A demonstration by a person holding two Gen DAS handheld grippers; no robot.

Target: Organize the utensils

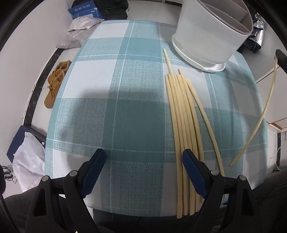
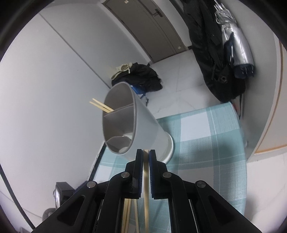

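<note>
A single pale chopstick (image 2: 146, 179) is clamped between the blue pads of the right claw (image 2: 146, 152), its tip just showing at the fingertips, with the shaft running back under the claw. In the left wrist view the same chopstick (image 1: 265, 107) is seen as a long curved line at 3 o'clock, held above the worktop's edge. A bundle of chopsticks (image 1: 181, 125) lies side by side on the checked teal-and-white tablecloth (image 1: 125, 89) at 4 o'clock, their far ends pointing toward the utensil holder (image 1: 211, 35) at 1 o'clock. The holder, a white divided cylinder on a saucer-like base, stands on the worktop; in the right wrist view the holder (image 2: 143, 125) is seen just beyond the right claw, with two chopsticks (image 2: 101, 105) already leaning out of its far compartment at 10 o'clock. The left claw (image 1: 143, 161) is held wide apart above the cloth with nothing between its pads, its right finger (image 1: 193, 172) over the near ends of the bundle. On the floor at 9 o'clock a pair of tan shoes (image 1: 55, 82) is seen, and a blue box (image 1: 84, 9) at 11 o'clock.
</note>
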